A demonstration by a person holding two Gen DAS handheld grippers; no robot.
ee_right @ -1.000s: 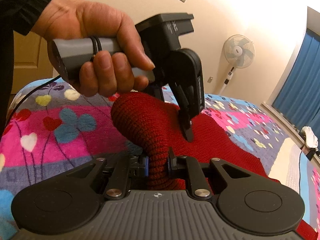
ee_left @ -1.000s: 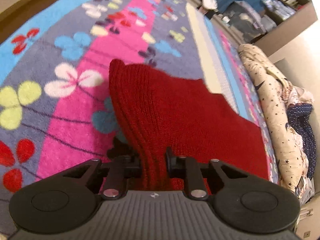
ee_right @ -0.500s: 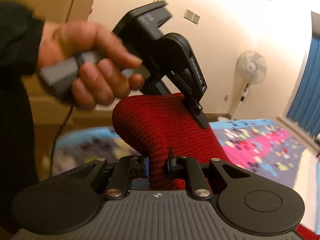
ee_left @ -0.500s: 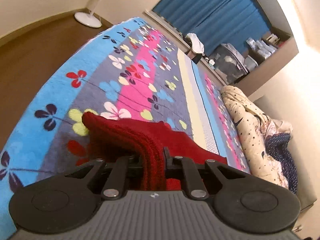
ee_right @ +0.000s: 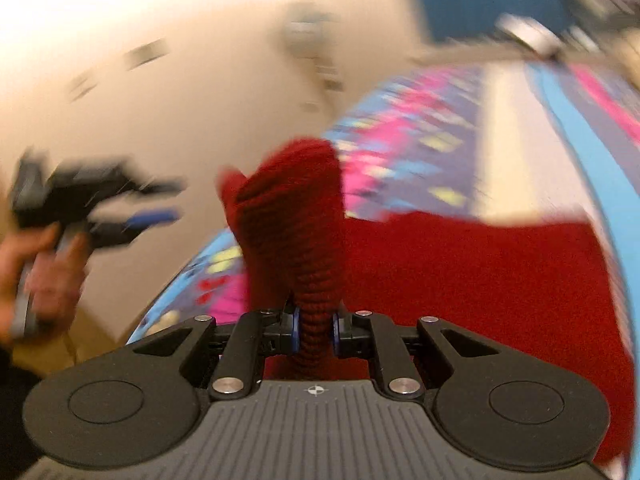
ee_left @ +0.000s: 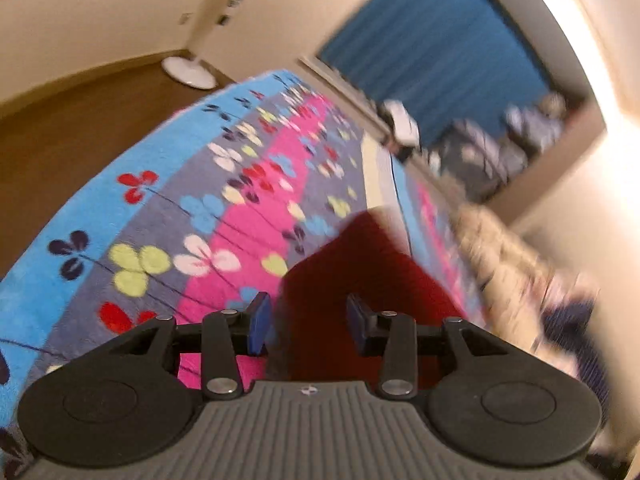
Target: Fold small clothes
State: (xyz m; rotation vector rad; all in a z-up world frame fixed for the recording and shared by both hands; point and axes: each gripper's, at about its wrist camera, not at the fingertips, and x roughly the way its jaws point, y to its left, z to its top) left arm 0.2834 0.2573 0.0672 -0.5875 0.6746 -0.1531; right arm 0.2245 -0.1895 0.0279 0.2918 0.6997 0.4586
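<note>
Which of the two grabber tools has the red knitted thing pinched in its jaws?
The right gripper: its jaws pinch a raised fold of the red knit garment. The left gripper has its jaws opening, clear of the cloth.

left gripper [ee_left: 306, 322]: jaws opening, pads apart, nothing pressed between | right gripper [ee_right: 314, 330]: jaws clamped on red knit [ee_right: 296, 216] | left hand [ee_right: 36, 276]: gripping handle, blurred
</note>
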